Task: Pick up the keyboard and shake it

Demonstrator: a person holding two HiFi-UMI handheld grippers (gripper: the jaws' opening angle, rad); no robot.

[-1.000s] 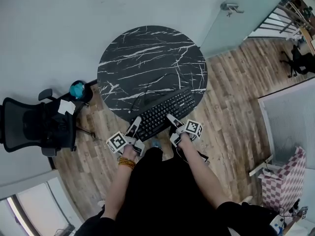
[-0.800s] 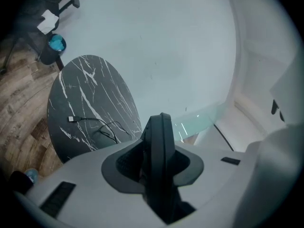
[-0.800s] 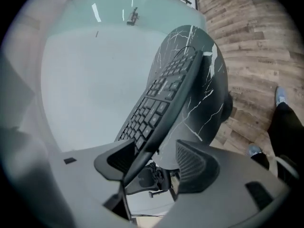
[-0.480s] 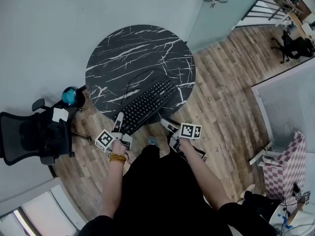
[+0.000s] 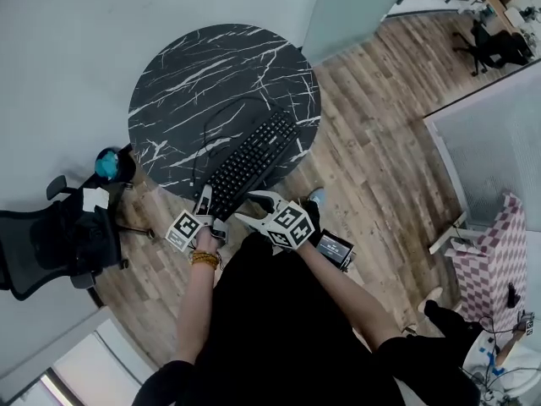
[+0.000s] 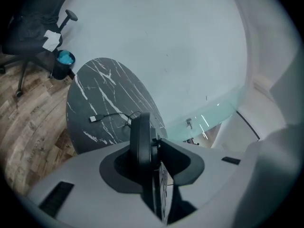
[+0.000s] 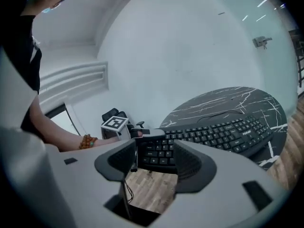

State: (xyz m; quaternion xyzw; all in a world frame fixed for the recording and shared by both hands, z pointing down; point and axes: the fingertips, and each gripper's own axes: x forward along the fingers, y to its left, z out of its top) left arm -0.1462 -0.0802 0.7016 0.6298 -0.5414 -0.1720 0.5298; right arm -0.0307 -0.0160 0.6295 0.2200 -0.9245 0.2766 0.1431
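A black keyboard [image 5: 249, 163] lies slanted over the near edge of the round black marble table [image 5: 194, 74], its near end sticking out past the rim. My left gripper [image 5: 204, 206] is shut on that near end. The left gripper view shows the keyboard edge-on [image 6: 141, 141], clamped between the jaws of the left gripper [image 6: 148, 152]. Those jaws have just eased open slightly, with the edge still pinched. My right gripper [image 5: 256, 206] hangs open just before the keyboard, apart from it. In the right gripper view the keyboard [image 7: 209, 137] lies beyond the empty jaws of the right gripper [image 7: 156, 156].
The keyboard's cable [image 5: 221, 117] loops over the table, its plug [image 6: 93, 119] lying loose. A black office chair [image 5: 51, 235] and a blue object [image 5: 107, 164] stand at the left. Wooden floor [image 5: 372, 142] surrounds the table, and a checkered item [image 5: 490, 260] stands at the right.
The right gripper has come off the keyboard's near right edge, drawn back and rolled over. The left gripper keeps its hold and has sunk, and the keyboard has swung to a steeper slant.
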